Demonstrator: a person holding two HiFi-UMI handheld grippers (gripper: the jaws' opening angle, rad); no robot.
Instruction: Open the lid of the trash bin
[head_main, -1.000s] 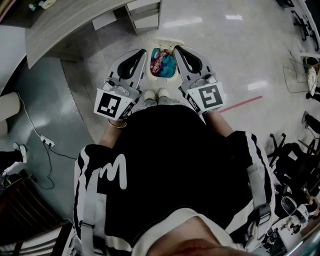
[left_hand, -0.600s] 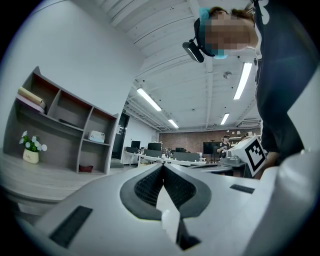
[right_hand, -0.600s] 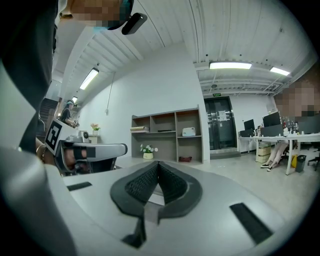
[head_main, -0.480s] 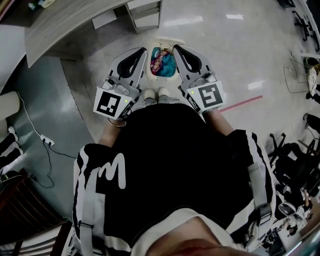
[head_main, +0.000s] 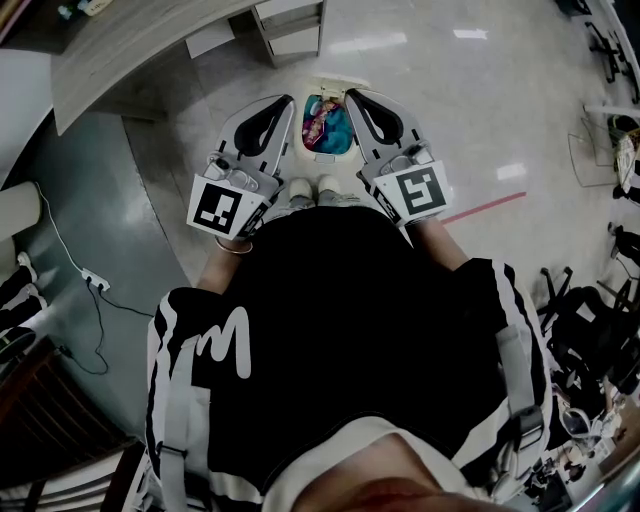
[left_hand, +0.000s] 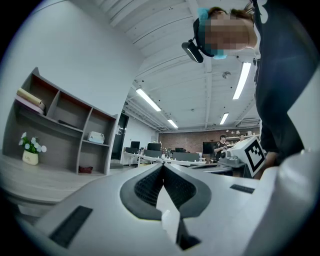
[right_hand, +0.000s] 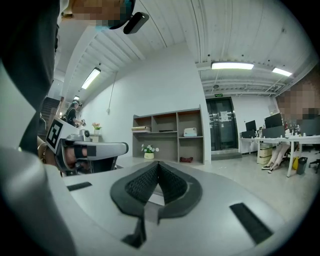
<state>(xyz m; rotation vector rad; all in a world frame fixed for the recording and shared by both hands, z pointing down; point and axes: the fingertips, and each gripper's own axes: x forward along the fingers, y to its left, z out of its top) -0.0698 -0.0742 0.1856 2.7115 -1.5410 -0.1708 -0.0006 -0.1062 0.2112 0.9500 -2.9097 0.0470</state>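
We wore a black top (head_main: 330, 300), white sleeve stripes (head_main: 166, 325), grey straps (head_main: 178, 425); left gripper (head_main: 288, 103) and right gripper (head_main: 351, 97) were grey, marker cubes (head_main: 221, 207) black-white.

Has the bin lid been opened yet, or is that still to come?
Looks done: the trash bin stands open, its blue liner and rubbish showing from above. Nothing is in hand: the left gripper and right gripper flank it, both shut and empty. Nothing obvious is left.
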